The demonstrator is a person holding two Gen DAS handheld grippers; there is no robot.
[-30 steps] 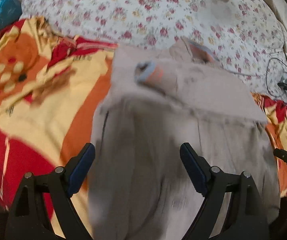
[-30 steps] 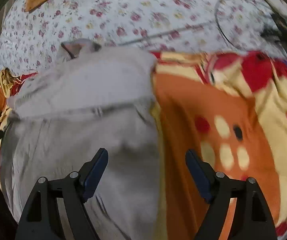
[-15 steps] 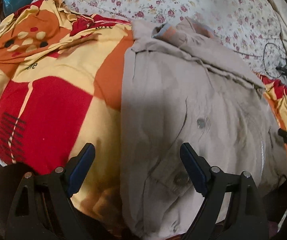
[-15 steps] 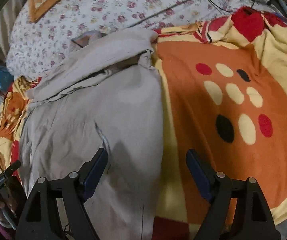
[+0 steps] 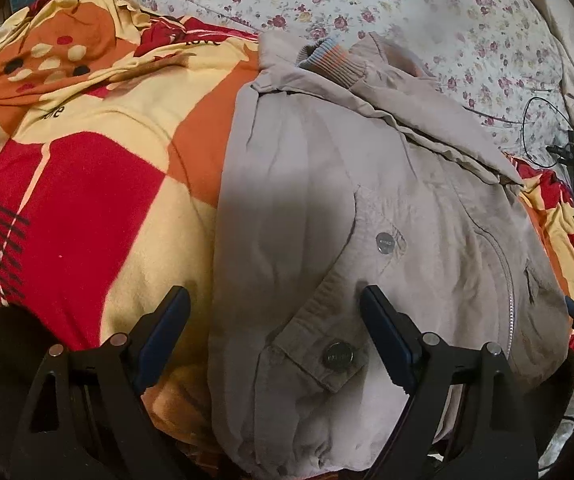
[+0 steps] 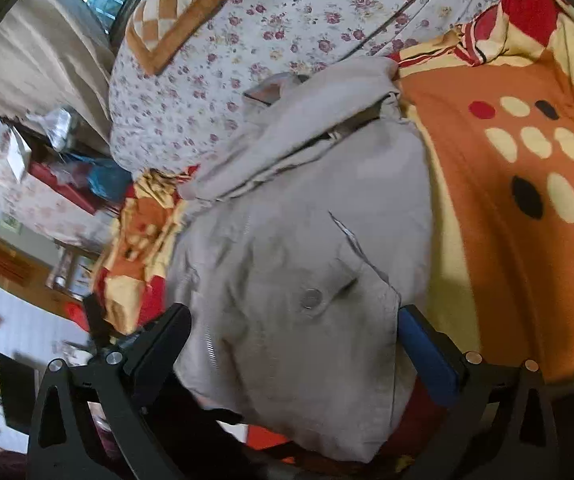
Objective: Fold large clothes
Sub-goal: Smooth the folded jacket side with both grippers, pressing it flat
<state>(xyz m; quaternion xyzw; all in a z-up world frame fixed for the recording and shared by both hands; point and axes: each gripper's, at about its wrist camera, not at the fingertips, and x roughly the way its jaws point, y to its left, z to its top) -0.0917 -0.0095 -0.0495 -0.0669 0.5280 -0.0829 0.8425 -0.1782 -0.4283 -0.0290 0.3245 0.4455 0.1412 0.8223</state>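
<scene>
A beige jacket (image 5: 367, 200) lies front up on the bed, its sleeve folded across the chest and a striped ribbed cuff (image 5: 331, 60) at the far end. My left gripper (image 5: 275, 320) hovers open over the jacket's near left corner, one finger above the blanket and the other above a snap-button flap (image 5: 339, 356). In the right wrist view the jacket (image 6: 307, 240) fills the middle. My right gripper (image 6: 295, 332) straddles its near hem and its jaws are opening. The cloth lies between the fingers, and the pads do not press on it.
A red, orange and yellow blanket (image 5: 87, 200) covers the bed under the jacket, with a floral sheet (image 5: 407, 12) beyond it. An orange checked cushion (image 6: 175, 12) lies at the far end. Cables (image 5: 559, 148) trail at the right. Furniture and clutter (image 6: 47, 160) stand beside the bed.
The left view has drawn back to the jacket's near hem, then held still. The right gripper has swung and rolled, its jaws now stand wider, and the room beside the bed has come into view.
</scene>
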